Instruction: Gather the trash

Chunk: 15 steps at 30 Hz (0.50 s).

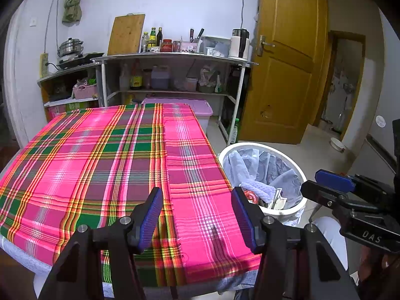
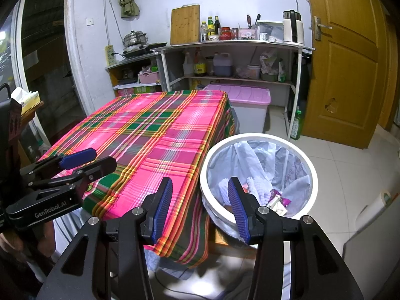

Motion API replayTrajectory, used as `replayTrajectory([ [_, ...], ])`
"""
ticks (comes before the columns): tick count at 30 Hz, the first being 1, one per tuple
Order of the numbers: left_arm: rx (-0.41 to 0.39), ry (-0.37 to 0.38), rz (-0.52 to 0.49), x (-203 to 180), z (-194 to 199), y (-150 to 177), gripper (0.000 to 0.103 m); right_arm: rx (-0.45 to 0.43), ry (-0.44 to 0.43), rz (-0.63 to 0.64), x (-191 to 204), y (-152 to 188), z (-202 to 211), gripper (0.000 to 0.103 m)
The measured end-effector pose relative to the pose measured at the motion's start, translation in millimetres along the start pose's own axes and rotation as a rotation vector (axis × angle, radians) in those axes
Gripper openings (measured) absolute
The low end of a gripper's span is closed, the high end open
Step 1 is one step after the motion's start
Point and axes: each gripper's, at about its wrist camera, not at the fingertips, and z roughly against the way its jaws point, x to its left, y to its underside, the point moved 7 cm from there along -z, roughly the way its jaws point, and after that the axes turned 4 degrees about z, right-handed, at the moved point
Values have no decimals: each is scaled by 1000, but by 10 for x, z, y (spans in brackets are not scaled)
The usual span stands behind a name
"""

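From my left wrist view, my left gripper hangs spread and empty over the plaid tablecloth covering the surface; at two o'clock of it stands the white trash bin, lined with a pale bag, just beside the surface's edge; wrappers and crumpled trash lie inside it; my right gripper is likewise spread, pinching nothing, one finger over the bin's rim, the other over the cloth's corner.
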Motion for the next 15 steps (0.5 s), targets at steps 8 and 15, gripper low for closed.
replayTrajectory([
  [8,-1,-4,-3,19,5,8,56,0,0,0,-2,-1,1,47],
  [15,1,-2,-2,8,4,5,56,1,0,-1,-1,-1,1,47],
])
